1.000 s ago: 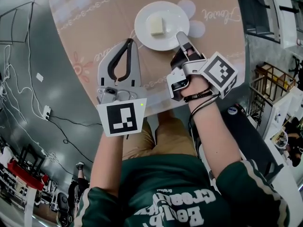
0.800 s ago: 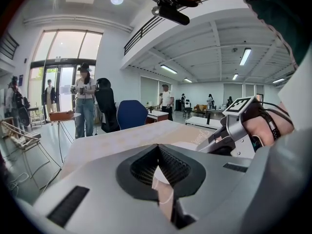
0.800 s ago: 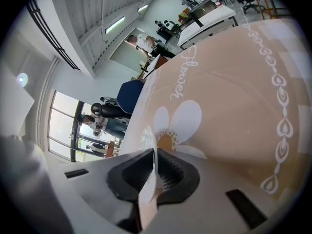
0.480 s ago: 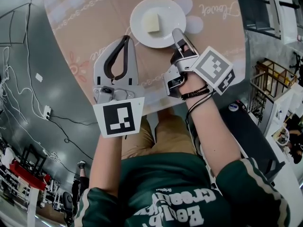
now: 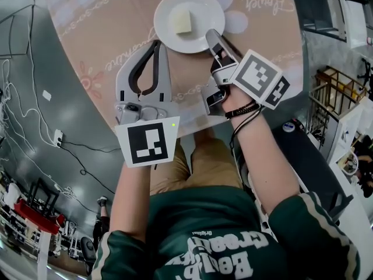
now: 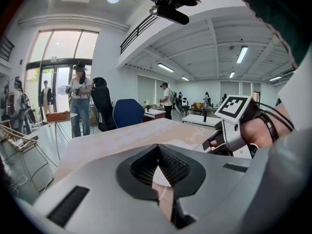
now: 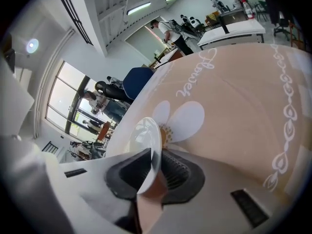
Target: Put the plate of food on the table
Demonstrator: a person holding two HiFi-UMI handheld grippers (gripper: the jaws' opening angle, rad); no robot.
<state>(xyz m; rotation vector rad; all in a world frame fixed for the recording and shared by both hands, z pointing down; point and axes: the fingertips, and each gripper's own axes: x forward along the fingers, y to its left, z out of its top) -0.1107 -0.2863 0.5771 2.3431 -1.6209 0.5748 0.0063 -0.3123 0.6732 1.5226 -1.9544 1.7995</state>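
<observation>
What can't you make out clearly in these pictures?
Head view: whether the white round plate touches the beige patterned table; the top-down angle hides it.
Right gripper view: the pale yellow block of food; the plate's edge-on rim hides it.
Left gripper view: most of the plate; the left tool's body blocks it.

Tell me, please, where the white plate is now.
In the head view, the white plate is top centre, its rim clamped in the right gripper.
</observation>
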